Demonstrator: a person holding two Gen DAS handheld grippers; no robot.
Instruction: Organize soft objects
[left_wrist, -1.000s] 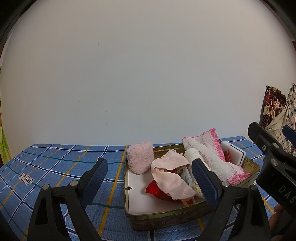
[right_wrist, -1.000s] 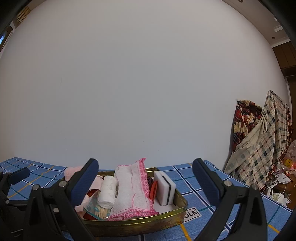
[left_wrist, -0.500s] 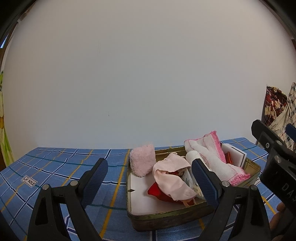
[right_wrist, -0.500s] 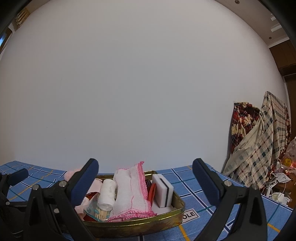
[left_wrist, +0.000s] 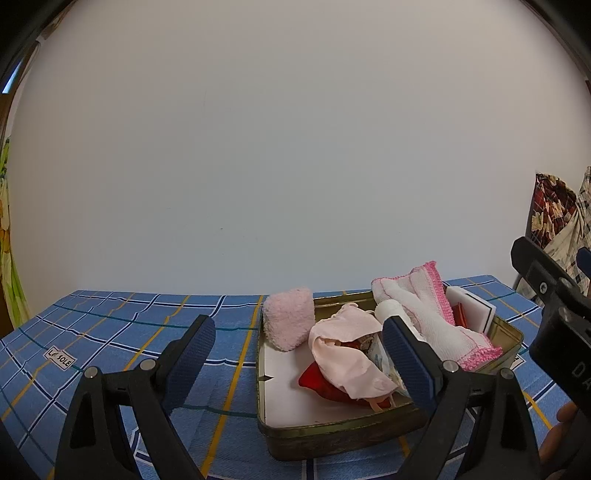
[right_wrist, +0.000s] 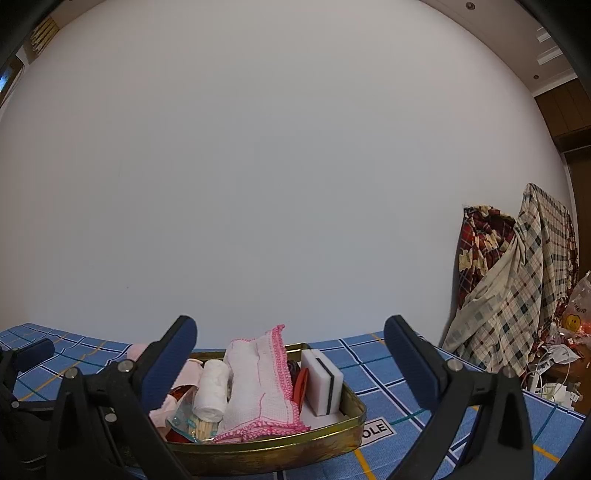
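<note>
A brass tin (left_wrist: 332, 435) sits on the blue checked cloth (left_wrist: 110, 332). It holds a fluffy pink pad (left_wrist: 290, 319), a pale pink cloth (left_wrist: 347, 350), a red soft item (left_wrist: 317, 382), a white roll (left_wrist: 389, 308), a pink-edged white towel (left_wrist: 428, 314) and a white sponge (left_wrist: 471, 310). My left gripper (left_wrist: 299, 362) is open and empty, just in front of the tin. My right gripper (right_wrist: 290, 362) is open and empty, before the tin (right_wrist: 280, 450), towel (right_wrist: 258, 380), roll (right_wrist: 212, 387) and sponge (right_wrist: 321, 380).
A white wall stands behind the table. Patterned and checked fabrics (right_wrist: 517, 280) hang at the right, with clutter (right_wrist: 561, 350) on the floor below them. The right gripper's body (left_wrist: 554, 314) shows at the right edge of the left wrist view.
Both cameras have tilted slightly upward and eased back; the tin sits lower in both views. Nothing was gripped or moved in the tin.
</note>
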